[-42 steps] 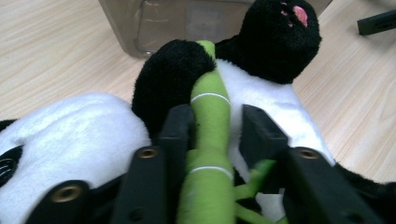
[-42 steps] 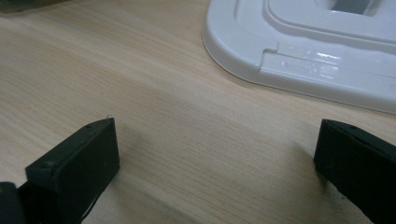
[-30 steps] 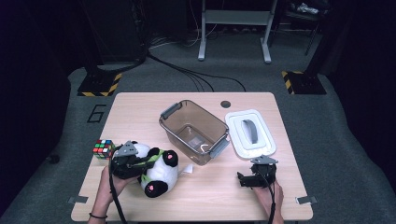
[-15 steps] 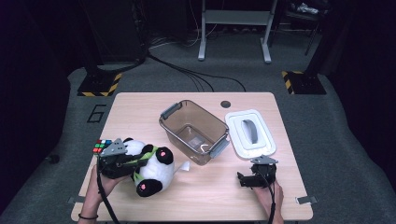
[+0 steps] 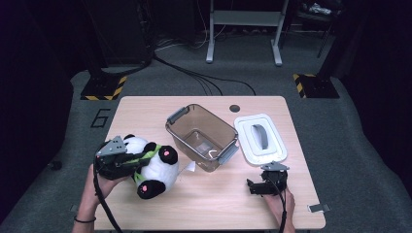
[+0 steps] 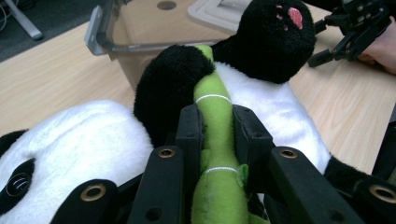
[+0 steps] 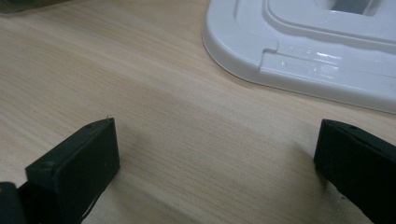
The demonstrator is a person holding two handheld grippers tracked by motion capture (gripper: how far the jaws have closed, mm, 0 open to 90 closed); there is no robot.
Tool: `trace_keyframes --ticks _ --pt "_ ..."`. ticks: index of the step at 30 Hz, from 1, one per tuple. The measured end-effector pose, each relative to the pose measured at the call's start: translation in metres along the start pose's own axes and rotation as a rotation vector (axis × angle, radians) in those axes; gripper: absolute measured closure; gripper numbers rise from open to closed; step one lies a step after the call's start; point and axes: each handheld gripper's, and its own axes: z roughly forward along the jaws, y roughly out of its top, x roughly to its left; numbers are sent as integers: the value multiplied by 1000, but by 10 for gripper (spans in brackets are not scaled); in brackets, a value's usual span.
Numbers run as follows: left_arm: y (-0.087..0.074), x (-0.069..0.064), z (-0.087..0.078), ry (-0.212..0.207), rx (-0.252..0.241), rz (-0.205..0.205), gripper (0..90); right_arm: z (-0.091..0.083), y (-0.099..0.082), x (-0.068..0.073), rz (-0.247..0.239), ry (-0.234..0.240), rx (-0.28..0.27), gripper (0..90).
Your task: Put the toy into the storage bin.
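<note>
Wood table point(image 5: 204, 204): clear bin point(image 5: 201, 136), white lid point(image 5: 260, 141) w/ grey handle.

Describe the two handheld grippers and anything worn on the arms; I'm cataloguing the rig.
Both the left gripper and right gripper are black, angular two-jaw tools, each topped by a grey three-cornered plate and trailing a black cable. Forearms are bare; a dark band circles the left wrist.

left gripper point(image 5: 127, 162): jaws clamped tight, pointing right, raised off the bench
right gripper point(image 5: 252, 187): jaws wide apart, low over the bench, pointing left
</note>
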Motion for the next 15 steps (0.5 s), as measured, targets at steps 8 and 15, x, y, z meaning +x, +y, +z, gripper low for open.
trace_keyframes --ticks 8,15 --pt "20 0 -9 -4 -19 29 743 0 0 0 0 0 0 0" --pt "36 2 -15 7 -39 54 744 0 0 0 0 0 -1 0"
